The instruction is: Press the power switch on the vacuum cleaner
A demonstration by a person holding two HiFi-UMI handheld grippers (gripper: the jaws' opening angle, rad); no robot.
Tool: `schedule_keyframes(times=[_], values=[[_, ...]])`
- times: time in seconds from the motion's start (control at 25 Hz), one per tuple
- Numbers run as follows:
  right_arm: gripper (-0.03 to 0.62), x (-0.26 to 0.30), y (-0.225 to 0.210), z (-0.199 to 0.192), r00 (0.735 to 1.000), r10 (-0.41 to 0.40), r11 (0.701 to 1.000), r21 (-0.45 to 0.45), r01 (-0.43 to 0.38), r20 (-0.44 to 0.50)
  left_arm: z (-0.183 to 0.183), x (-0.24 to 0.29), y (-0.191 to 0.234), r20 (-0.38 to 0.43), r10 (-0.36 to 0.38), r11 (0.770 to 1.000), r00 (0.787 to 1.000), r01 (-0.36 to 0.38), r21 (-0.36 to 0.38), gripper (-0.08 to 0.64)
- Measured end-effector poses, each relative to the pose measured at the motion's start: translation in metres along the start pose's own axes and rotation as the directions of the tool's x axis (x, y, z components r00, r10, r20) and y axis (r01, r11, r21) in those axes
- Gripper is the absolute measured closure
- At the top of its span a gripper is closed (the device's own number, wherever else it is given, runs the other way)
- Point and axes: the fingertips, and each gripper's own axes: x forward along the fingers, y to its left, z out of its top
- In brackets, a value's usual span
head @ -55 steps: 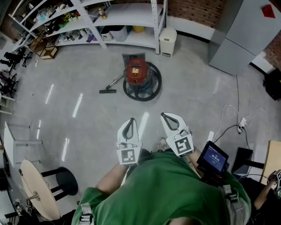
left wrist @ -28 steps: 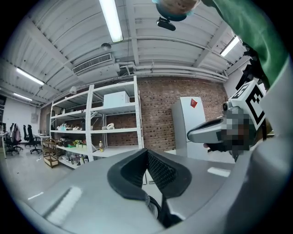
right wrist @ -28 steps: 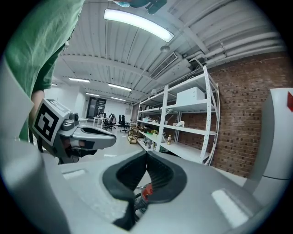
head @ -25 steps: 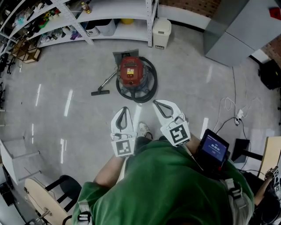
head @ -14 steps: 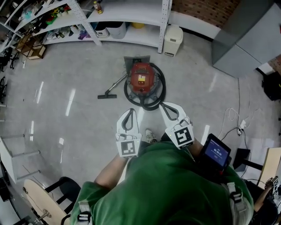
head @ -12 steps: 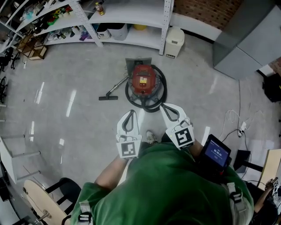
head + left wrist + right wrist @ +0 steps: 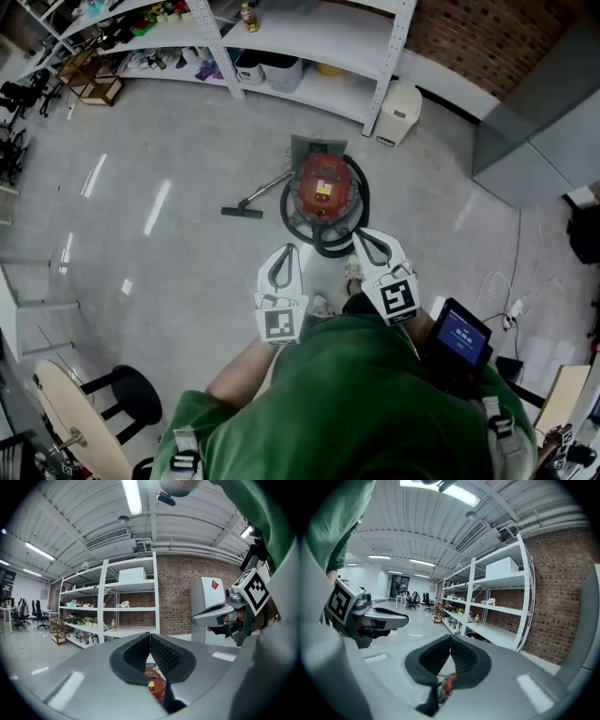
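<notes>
Head view looks down on a pale grey floor (image 7: 169, 281), with white shelving (image 7: 309, 28) along the far wall and a grey cabinet (image 7: 553, 122) at the right. Your green top fills the bottom of that view. The red vacuum cleaner (image 7: 324, 186) stands on the floor between the shelving and you, just ahead of both grippers, with its black hose (image 7: 361, 202) looped round its body and its floor nozzle (image 7: 242, 213) lying out to its left. A white bin (image 7: 399, 111) stands beside the shelving's post, beyond the vacuum cleaner. Your left gripper (image 7: 284, 251) and right gripper (image 7: 360, 236) are side by side in front of your chest, both pointing toward the vacuum cleaner, and neither touches it. In the left gripper view the jaws meet at their tips with nothing between them, and the red body shows low behind them. In the right gripper view the jaws likewise meet at the tips and hold nothing, with a red piece of the machine showing just under them
</notes>
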Motion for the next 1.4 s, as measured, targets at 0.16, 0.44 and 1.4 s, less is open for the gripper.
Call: schedule_keyframes(times=[0.16, 0.44, 1.4], values=[[0.589, 0.015, -0.021, 0.001, 1.000, 0.026, 1.000, 0.007, -0.026, 0.002, 0.003, 0.022, -0.001, 0.007, 0.022, 1.000, 1.000, -0.022, 0.006, 0.552], [0.589, 0.051, -0.058, -0.007, 0.995, 0.100, 0.995, 0.011, -0.100, -0.002, 0.010, 0.065, 0.003, -0.030, 0.091, 0.996, 0.995, -0.091, 0.009, 0.553], [0.589, 0.147, -0.118, -0.073, 0.926, 0.367, 0.930, 0.017, -0.367, -0.088, -0.036, 0.166, -0.005, -0.179, 0.250, 0.968, 0.952, -0.250, 0.022, 0.552]])
